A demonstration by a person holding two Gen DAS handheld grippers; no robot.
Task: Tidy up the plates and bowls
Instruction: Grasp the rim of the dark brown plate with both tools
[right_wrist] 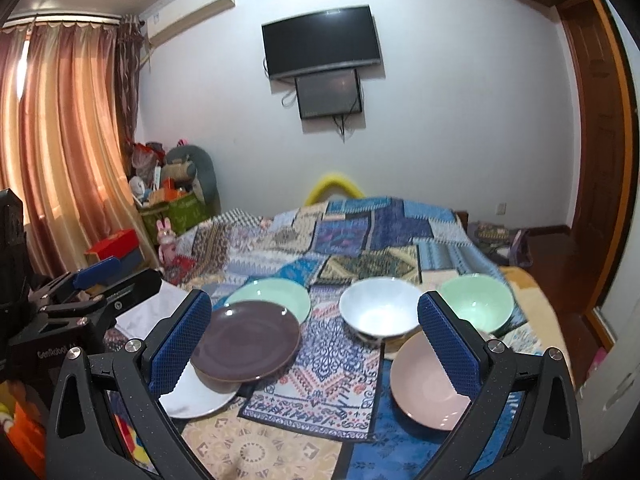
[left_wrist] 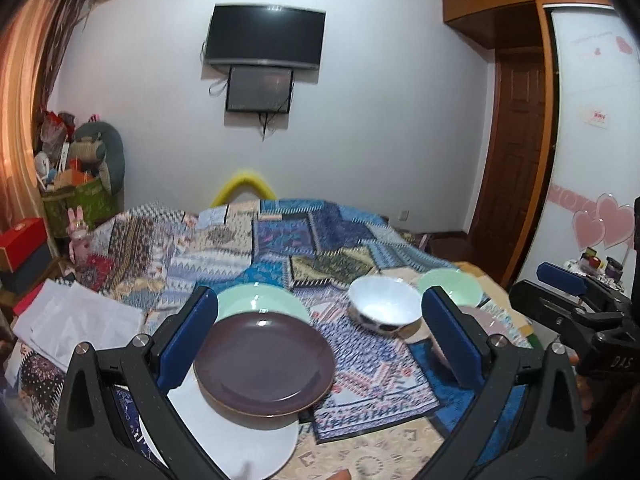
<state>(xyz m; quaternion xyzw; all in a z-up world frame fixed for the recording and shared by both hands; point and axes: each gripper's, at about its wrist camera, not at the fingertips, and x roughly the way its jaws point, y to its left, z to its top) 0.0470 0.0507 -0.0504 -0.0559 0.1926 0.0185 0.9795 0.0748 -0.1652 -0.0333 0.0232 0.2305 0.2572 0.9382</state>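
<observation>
Several dishes lie on a patchwork-quilted bed (right_wrist: 360, 240). A dark brown plate (left_wrist: 264, 364) (right_wrist: 246, 346) rests tilted across a white plate (left_wrist: 224, 444) (right_wrist: 192, 398), with its far edge over a mint green plate (left_wrist: 260, 300) (right_wrist: 272, 294). To the right stand a white bowl (left_wrist: 384, 308) (right_wrist: 380, 312) and a mint green bowl (left_wrist: 452, 282) (right_wrist: 476, 300). In front of them lies a pink plate (right_wrist: 424, 384). My left gripper (left_wrist: 320, 340) hovers open near the brown plate and holds nothing. My right gripper (right_wrist: 314, 344) is open and empty between the brown plate and the pink plate.
A folded white sheet (left_wrist: 80, 320) lies at the bed's left side. Boxes and bags (right_wrist: 172, 200) crowd the far left corner by the curtain (right_wrist: 60, 140). A TV (right_wrist: 320, 52) hangs on the far wall. A wooden door (left_wrist: 516, 140) stands at the right.
</observation>
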